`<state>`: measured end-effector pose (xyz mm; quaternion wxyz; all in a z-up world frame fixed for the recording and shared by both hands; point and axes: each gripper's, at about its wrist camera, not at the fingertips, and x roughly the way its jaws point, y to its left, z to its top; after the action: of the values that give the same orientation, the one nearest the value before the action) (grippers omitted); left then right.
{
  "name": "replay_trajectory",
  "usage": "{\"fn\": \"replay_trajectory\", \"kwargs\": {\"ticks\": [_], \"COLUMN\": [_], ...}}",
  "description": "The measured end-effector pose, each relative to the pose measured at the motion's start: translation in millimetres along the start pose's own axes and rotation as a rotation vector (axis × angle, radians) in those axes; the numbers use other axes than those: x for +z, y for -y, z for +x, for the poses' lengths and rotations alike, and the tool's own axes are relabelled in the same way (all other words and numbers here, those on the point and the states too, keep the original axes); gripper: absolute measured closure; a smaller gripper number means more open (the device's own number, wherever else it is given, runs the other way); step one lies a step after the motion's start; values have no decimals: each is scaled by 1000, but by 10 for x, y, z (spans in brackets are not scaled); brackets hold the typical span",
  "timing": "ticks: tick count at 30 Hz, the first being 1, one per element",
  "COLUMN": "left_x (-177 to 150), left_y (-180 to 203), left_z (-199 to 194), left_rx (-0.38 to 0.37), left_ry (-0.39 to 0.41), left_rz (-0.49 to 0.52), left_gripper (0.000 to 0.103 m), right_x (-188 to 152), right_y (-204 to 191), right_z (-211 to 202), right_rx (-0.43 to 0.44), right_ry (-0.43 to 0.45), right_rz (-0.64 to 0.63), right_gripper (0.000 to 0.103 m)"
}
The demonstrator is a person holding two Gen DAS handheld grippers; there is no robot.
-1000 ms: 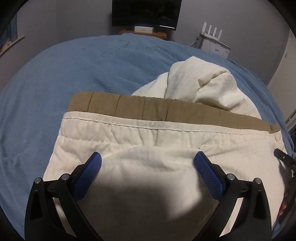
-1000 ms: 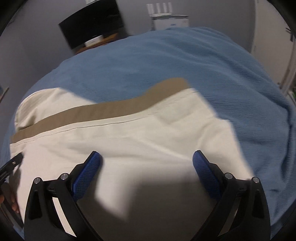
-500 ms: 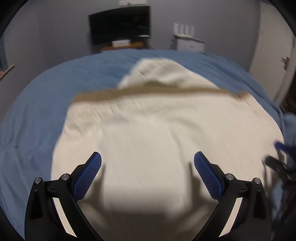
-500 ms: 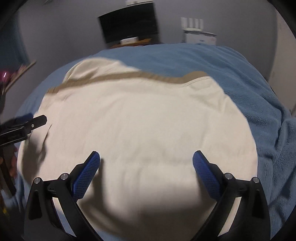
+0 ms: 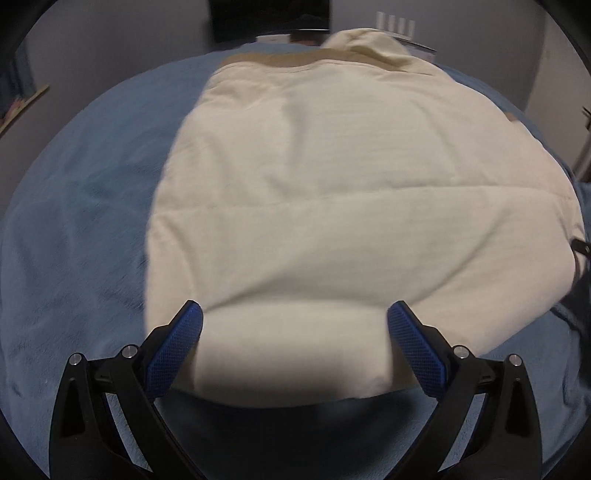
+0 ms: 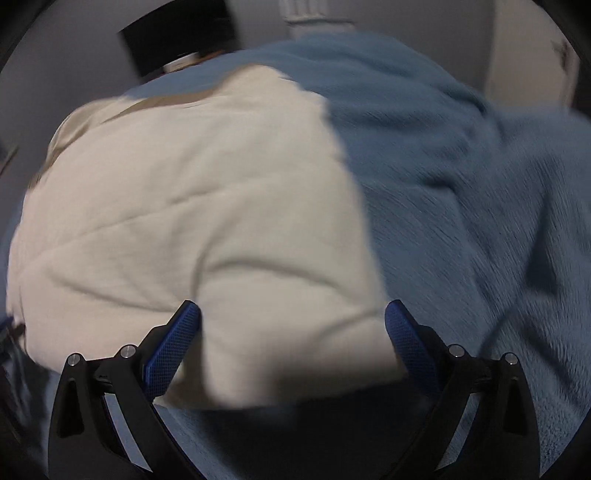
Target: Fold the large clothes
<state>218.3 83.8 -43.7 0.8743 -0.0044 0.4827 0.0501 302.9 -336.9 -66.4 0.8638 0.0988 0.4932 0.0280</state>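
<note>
A cream garment (image 5: 351, 206) with a tan band (image 5: 288, 59) along its far edge lies folded flat on the blue bed cover (image 5: 81, 206). Its bunched hood or sleeve shows past the band. My left gripper (image 5: 293, 339) hovers open over the garment's near edge, nothing between its blue pads. In the right wrist view the same cream garment (image 6: 192, 221) fills the left half, and my right gripper (image 6: 291, 339) is open above its near right corner. Both views are motion-blurred.
The blue bed cover (image 6: 461, 192) spreads wide to the right of the garment and rumples near the right edge. A dark screen (image 5: 269, 14) and a white router (image 5: 397, 27) stand by the far wall. A door (image 6: 532, 51) is at the right.
Both grippers have pulled back toward the near edge of the garment, staying open. More of the folded cream garment and the blue cover in front of it now shows.
</note>
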Motion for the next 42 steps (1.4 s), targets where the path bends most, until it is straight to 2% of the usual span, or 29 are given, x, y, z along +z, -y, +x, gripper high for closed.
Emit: {"fn": "replay_trajectory", "kwargs": {"ticks": [3,6,9,11,15,19,21,26,29,32,36,42], "left_x": [-25,-150,-243,-310,-239,-250,-241,-320,-355,-434,-540,-941], "left_y": [-34,70,349,509,880,1085,1026,786,661,558,559,634], "left_z": [-130,-345,-426,-415,-256,-97,-40,-11,-153,-446,-830,-1156], "left_rx": [11,2,-66,-84,-153,-89,-93,-46,-48,-69,-60,-44], "left_ry": [25,91,136,134,156,148,135,83,59,75,125,143], "left_rz": [-37,-31,-3,35,72,144,148,121,66,36,53,58], "left_gripper": [7,7,7,7,7,5,5,5,6,6,6,6], "right_x": [-56,-171,-294,-372,-438,-494,-519,-465,-438,-443,-690,-1191], "right_y": [22,-151,-511,-794,-1014,-1011,-949,-729,-677,-692,-794,-883], "right_z": [-224,-452,-449,-349,-152,-72,-44,-88,-245,-546,-1043,-1359], "right_rx": [-31,53,120,110,90,44,0,-9,-29,-11,25,60], "right_ry": [41,101,100,94,87,92,83,65,69,102,148,149], "right_rz": [13,-29,-125,-209,-271,-311,-315,-241,-190,-180,-205,-202], "right_gripper": [7,7,7,7,7,7,7,7,7,7,7,7]}}
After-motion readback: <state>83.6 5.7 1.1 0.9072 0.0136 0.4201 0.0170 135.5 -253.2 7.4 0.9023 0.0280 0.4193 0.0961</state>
